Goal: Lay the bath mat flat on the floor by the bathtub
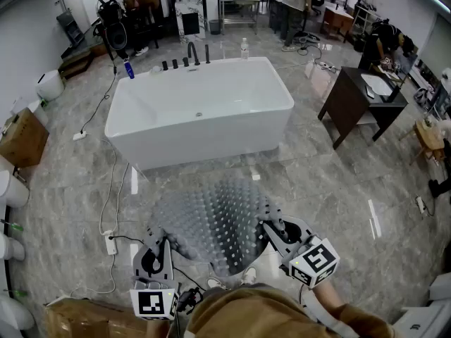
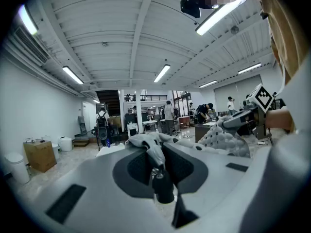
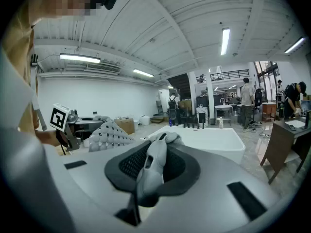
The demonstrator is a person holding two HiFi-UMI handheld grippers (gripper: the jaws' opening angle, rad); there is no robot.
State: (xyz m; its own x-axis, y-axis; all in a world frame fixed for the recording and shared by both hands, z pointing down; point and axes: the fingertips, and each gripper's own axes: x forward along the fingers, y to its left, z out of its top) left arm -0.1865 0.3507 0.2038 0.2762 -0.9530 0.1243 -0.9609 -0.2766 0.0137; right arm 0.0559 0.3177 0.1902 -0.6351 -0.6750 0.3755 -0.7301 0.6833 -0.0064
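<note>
Head view: the grey, bumpy bath mat [image 1: 211,220] spreads between the two grippers just in front of the white bathtub [image 1: 201,118], its long axis running left to right, roughly parallel to the tub's near side, its far edge pointing at the tub. The left gripper [image 1: 163,243] is clamped on a bunched near corner, and the right gripper [image 1: 270,229] pinches the other near corner. The floor [image 1: 338,189] is grey marble-look tile, with white cables [image 1: 109,189] at left, a cardboard box [image 1: 25,139] and a dark desk [image 1: 352,101]. Each gripper's cube [image 1: 315,262] carries black-and-white square markers
</note>
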